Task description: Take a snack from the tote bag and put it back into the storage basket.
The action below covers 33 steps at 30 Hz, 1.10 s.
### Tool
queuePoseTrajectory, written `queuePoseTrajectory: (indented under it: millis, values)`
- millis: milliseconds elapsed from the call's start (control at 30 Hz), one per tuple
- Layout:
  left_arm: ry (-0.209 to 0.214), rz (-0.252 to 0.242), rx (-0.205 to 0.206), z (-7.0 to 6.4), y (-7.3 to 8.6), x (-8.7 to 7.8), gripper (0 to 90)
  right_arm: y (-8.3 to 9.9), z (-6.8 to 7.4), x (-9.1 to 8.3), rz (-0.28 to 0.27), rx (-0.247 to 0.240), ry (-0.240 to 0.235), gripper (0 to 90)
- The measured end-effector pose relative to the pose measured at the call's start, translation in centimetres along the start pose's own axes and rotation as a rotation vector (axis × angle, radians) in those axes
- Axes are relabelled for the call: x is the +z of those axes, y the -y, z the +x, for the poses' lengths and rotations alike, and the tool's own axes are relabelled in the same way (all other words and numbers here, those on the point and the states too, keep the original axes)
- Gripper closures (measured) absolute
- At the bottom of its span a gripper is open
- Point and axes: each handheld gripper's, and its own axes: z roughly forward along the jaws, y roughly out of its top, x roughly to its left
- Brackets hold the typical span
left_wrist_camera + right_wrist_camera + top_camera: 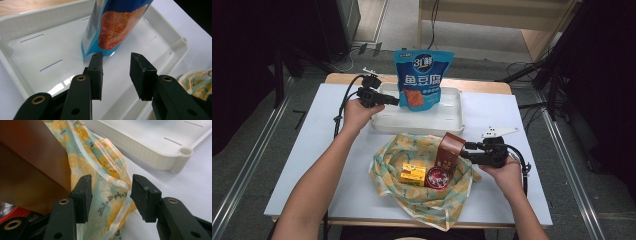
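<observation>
A blue snack bag [423,80] [117,27] stands upright in the white tray [447,120] [37,50]. My left gripper [395,101] [116,56] is open just in front of the bag's lower edge, with nothing between its jaws. A brown box [448,151] [30,170] stands tilted on a lemon-print cloth [422,200] [105,162]. My right gripper [466,151] [111,180] is open beside the box's right side. Its left finger [83,192] is close to the box's corner, and the cloth lies below the gap.
On the cloth lie a small yellow box [413,173] and a red round tin [438,178] [10,210]. The tray's corner [185,151] lies just past the cloth. White table surface [312,150] runs along both sides.
</observation>
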Motion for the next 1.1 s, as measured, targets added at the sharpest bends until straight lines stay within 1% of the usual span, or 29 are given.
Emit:
queuePoseTrajectory:
  millis: [100, 133, 233, 300, 400, 467, 533, 633, 667, 767, 833, 933, 967, 1000, 1100]
  values:
    - [0.015, 0.003, -0.001, -0.1, 0.3, -0.1, 60.8, 0.0, 0.1, -0.1, 0.004, 0.002, 0.000, 52.7]
    - [0.017, 0.011, 0.007, -0.1, 0.4, -0.1, 60.4, 0.0, 0.1, -0.1, 0.002, -0.001, 0.002, 52.7]
    - [0.030, 0.017, 0.003, -0.3, 0.8, -0.3, 57.6, -0.1, 0.1, -0.2, 0.003, 0.001, 0.003, 52.7]
    - [0.034, 0.016, 0.014, -0.6, 1.0, -0.5, 56.6, -0.1, 0.2, -0.3, 0.002, 0.000, 0.003, 52.6]
    - [0.043, 0.038, 0.037, -1.1, 1.1, -0.8, 54.1, -0.1, 0.3, -0.4, 0.008, 0.001, 0.004, 52.5]
    - [0.046, 0.038, 0.049, -1.6, 1.2, -1.0, 52.7, -0.1, 0.3, -0.4, 0.008, -0.002, 0.002, 52.2]
    - [0.061, 0.032, 0.057, -2.0, 1.3, -1.3, 51.5, -0.1, 0.4, -0.5, 0.006, -0.007, 0.004, 51.7]
    - [0.057, 0.038, 0.072, -2.6, 1.6, -1.5, 50.5, -0.1, 0.4, -0.6, 0.004, -0.013, 0.002, 51.3]
    - [0.060, 0.034, 0.072, -2.7, 1.7, -1.6, 50.4, -0.1, 0.5, -0.7, 0.005, -0.013, 0.000, 51.3]
    - [0.072, 0.045, 0.074, -3.1, 2.1, -1.7, 49.5, -0.1, 0.5, -0.7, 0.008, -0.018, 0.002, 51.2]
    - [0.070, 0.041, 0.082, -3.3, 2.4, -1.8, 48.8, -0.1, 0.7, -0.8, 0.009, -0.016, -0.001, 51.1]
    - [0.074, 0.036, 0.079, -3.6, 2.8, -2.1, 47.9, -0.2, 0.9, -0.8, 0.012, -0.024, 0.000, 50.9]
    - [0.080, 0.029, 0.077, -3.6, 3.0, -2.2, 47.8, -0.2, 0.9, -0.8, 0.015, -0.026, 0.000, 50.9]
    - [0.091, 0.035, 0.072, -3.6, 3.2, -2.3, 47.8, -0.2, 0.9, -0.8, 0.017, -0.027, 0.000, 50.9]
    - [0.086, 0.035, 0.082, -3.9, 3.7, -2.7, 47.3, -0.2, 0.9, -0.8, 0.024, -0.025, -0.001, 50.8]
